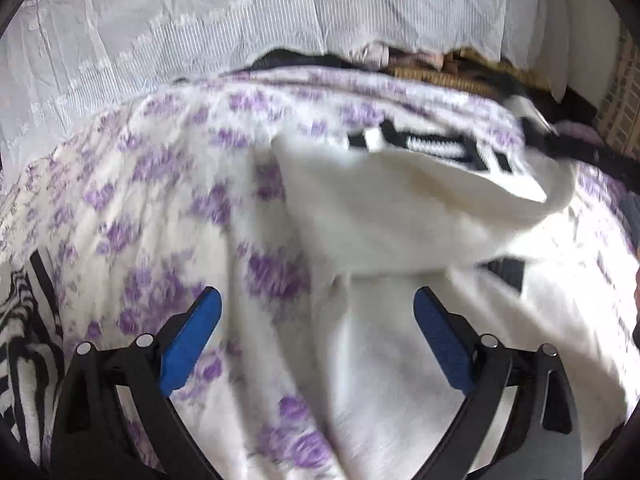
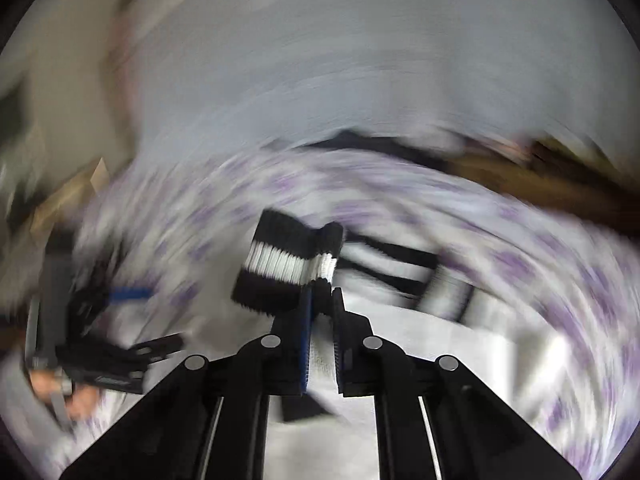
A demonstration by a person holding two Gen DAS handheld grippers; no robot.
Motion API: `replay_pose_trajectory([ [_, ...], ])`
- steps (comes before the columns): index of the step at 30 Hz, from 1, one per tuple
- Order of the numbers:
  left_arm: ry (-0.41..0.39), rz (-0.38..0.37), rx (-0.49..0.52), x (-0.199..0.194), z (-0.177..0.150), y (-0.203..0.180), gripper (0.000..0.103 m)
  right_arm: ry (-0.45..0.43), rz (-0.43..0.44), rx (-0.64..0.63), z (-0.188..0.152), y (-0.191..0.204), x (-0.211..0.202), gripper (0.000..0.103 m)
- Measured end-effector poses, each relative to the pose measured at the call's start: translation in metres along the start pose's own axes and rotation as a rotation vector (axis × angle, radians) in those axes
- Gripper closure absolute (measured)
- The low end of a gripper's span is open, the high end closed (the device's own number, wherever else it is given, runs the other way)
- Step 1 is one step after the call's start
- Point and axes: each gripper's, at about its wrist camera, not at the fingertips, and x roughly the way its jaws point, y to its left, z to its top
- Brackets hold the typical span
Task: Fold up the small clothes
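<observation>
While the right gripper (image 2: 322, 308) was clamped on the black-and-white ribbed cuff (image 2: 288, 264) of the small white garment (image 1: 400, 208), apparently to lift that edge over for a fold, the left gripper (image 1: 318, 320) hovered with its 2 blue-padded jaws wide apart and nothing between them, probably ready to pin the cloth. Beneath both, the garment looked soft and knitted, lying rumpled on a floral bedsheet (image 1: 160, 184) of purple blossoms on white. Beyond the bed's far edge hung a pale, finely ribbed lace curtain (image 1: 200, 12), and a woven basket (image 1: 440, 76) peeked out below its hem.
</observation>
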Motion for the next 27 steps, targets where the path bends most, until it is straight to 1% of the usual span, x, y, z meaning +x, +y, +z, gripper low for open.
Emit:
replay_pose_trajectory([
  [2,0.0,0.015,0.007,0.002,0.007,-0.009,0.008,0.024,-0.028,0.151,-0.021,-0.042,0.002,0.093],
  [3,0.016,0.03,0.022,0.009,0.012,-0.016,0.008,0.036,-0.019,0.2,-0.03,-0.054,0.004,0.093],
  [4,0.033,0.055,0.038,0.016,0.016,-0.023,0.008,0.041,0.003,0.239,-0.037,-0.063,0.006,0.092],
  [5,0.048,0.099,0.054,0.025,0.021,-0.029,0.008,0.038,0.03,0.292,-0.045,-0.072,0.006,0.09],
  [6,0.054,0.12,0.057,0.032,0.025,-0.032,0.008,0.027,0.059,0.362,-0.053,-0.082,0.007,0.088],
  [7,0.068,0.139,0.051,0.039,0.029,-0.033,0.008,0.025,0.08,0.404,-0.056,-0.089,0.008,0.08],
  [8,0.083,0.146,0.034,0.044,0.032,-0.032,0.008,0.025,0.097,0.435,-0.058,-0.093,0.01,0.075],
  [9,0.088,0.144,0.02,0.045,0.034,-0.032,0.008,0.022,0.105,0.458,-0.059,-0.098,0.011,0.071],
  [11,0.087,0.139,-0.008,0.046,0.039,-0.03,0.008,0.017,0.095,0.468,-0.057,-0.103,0.011,0.071],
  [14,0.094,0.16,-0.05,0.051,0.049,-0.028,0.008,0.015,0.109,0.53,-0.056,-0.107,0.013,0.071],
  [18,0.12,0.131,-0.119,0.066,0.055,-0.028,0.008,0.056,0.096,0.605,-0.059,-0.112,0.016,0.072],
  [19,0.124,0.128,-0.121,0.072,0.053,-0.029,0.007,0.075,0.078,0.624,-0.059,-0.112,0.017,0.07],
  [20,0.119,0.14,-0.118,0.076,0.05,-0.03,0.004,0.09,0.065,0.649,-0.06,-0.111,0.016,0.068],
  [21,0.109,0.148,-0.123,0.079,0.047,-0.029,0.004,0.094,0.077,0.674,-0.062,-0.108,0.014,0.062],
  [22,0.106,0.13,-0.14,0.081,0.045,-0.025,0.004,0.099,0.077,0.677,-0.062,-0.104,0.014,0.058],
  [24,0.121,0.075,-0.211,0.086,0.044,-0.014,0.004,0.093,0.035,0.672,-0.059,-0.097,0.02,0.052],
  [25,0.124,0.057,-0.234,0.087,0.043,-0.01,0.004,0.087,0.02,0.676,-0.056,-0.096,0.025,0.05],
  [27,0.116,0.042,-0.245,0.087,0.04,-0.008,0.004,0.071,-0.009,0.675,-0.051,-0.097,0.042,0.051],
])
